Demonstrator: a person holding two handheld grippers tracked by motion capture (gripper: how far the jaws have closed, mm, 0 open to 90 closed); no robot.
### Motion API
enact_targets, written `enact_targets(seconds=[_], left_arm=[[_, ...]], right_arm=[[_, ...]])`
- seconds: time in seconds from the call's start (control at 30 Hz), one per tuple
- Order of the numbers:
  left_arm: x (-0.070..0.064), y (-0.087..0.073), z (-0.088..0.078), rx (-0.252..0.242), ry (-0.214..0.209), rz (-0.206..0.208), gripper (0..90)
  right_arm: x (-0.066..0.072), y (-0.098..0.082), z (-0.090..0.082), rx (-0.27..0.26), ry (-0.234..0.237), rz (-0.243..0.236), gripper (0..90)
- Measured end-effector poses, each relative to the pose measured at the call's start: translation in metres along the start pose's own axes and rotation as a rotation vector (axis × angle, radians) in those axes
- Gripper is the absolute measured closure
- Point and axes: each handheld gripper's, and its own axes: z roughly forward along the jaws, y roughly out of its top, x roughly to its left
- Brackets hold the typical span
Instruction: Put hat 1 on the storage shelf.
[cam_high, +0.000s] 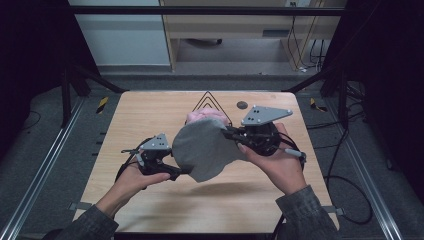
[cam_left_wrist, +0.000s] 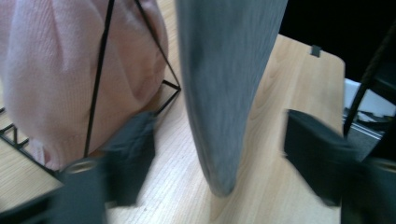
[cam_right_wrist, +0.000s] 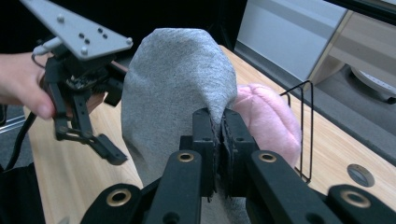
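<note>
A grey knit hat (cam_high: 202, 150) hangs above the middle of the wooden table (cam_high: 150, 115). My right gripper (cam_high: 227, 132) is shut on its upper rim, and the right gripper view shows the jaws pinched together on the grey fabric (cam_right_wrist: 173, 84). My left gripper (cam_high: 179, 169) is at the hat's lower left edge and stands open. The grey cloth (cam_left_wrist: 224, 93) hangs between its spread jaws without being clamped. Behind the grey hat, a pink knit hat (cam_high: 200, 117) sits on a black wire stand (cam_high: 207, 97).
A small dark round disc (cam_high: 242, 105) is set in the table behind the right gripper. Black frame posts and cables (cam_high: 350, 150) flank the table on the floor. Bare wood lies in front of the hands.
</note>
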Motion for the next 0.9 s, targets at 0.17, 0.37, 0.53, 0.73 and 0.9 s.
enact_targets(seconds=[0.17, 0.37, 0.53, 0.73, 0.9], left_arm=[[0.004, 0.008, -0.005, -0.011, 0.010, -0.035, 76.2], [0.006, 0.044, -0.032, -0.022, 0.056, 0.006, 86.2], [0.013, 0.074, -0.048, -0.023, 0.057, 0.007, 86.2], [0.023, 0.108, -0.062, -0.034, 0.112, 0.044, 86.2], [0.030, 0.126, -0.066, -0.056, 0.140, 0.049, 86.2]], right_arm=[[-0.003, 0.004, -0.001, 0.005, -0.008, -0.001, 85.7], [-0.014, 0.008, -0.008, -0.024, -0.038, 0.017, 85.7], [-0.028, 0.014, -0.010, -0.063, -0.054, 0.054, 85.7], [-0.048, 0.032, -0.006, -0.139, -0.086, 0.085, 85.7], [-0.061, 0.041, -0.003, -0.174, -0.105, 0.102, 85.7]])
